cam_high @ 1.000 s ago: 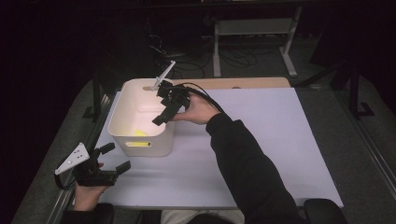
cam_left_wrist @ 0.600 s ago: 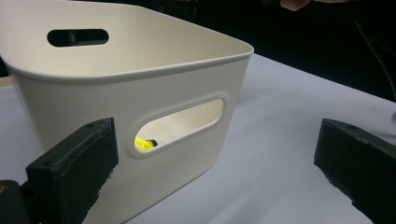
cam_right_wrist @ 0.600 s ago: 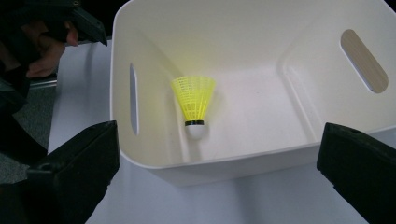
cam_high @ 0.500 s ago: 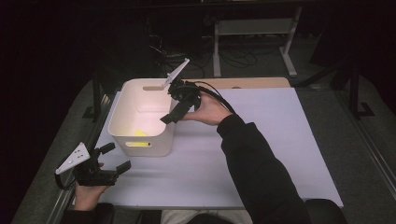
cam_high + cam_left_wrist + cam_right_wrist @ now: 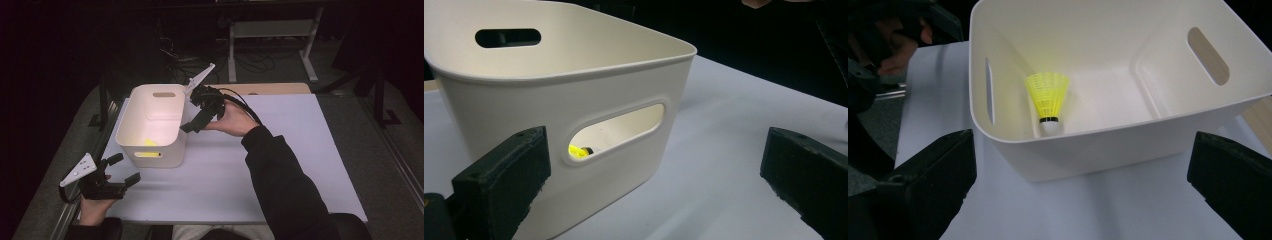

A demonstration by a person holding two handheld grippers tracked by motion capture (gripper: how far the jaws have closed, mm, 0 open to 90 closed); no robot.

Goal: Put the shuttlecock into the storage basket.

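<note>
On the table [image 5: 300, 150]: a white sheet covers it, and a cream bin [image 5: 150, 125] stands on the sheet's left half.
Writing: no brand, label or lettering can be read on the bin, the shuttlecock or the grippers.
Bin: open-topped, upright, with a slot handle cut in each short wall [image 5: 616, 130].
Shuttlecock [image 5: 1048, 100]: yellow skirt, white cork; it lies on the bin's floor close to one short wall, cork toward that wall. Through the slot in the left gripper view a strip of its yellow shows [image 5: 578, 151].
Right gripper [image 5: 192, 125]: held beside the bin's right wall, just outside the rim, pointing toward the bin. Its jaws have just been opening and stand spread wide, nothing between them; in the right gripper view the shuttlecock lies ahead of them, inside the bin, apart from both.
Left gripper [image 5: 124, 169]: held at the sheet's near left corner, just short of the bin's near wall; jaws spread, empty, aimed at the slot.
</note>
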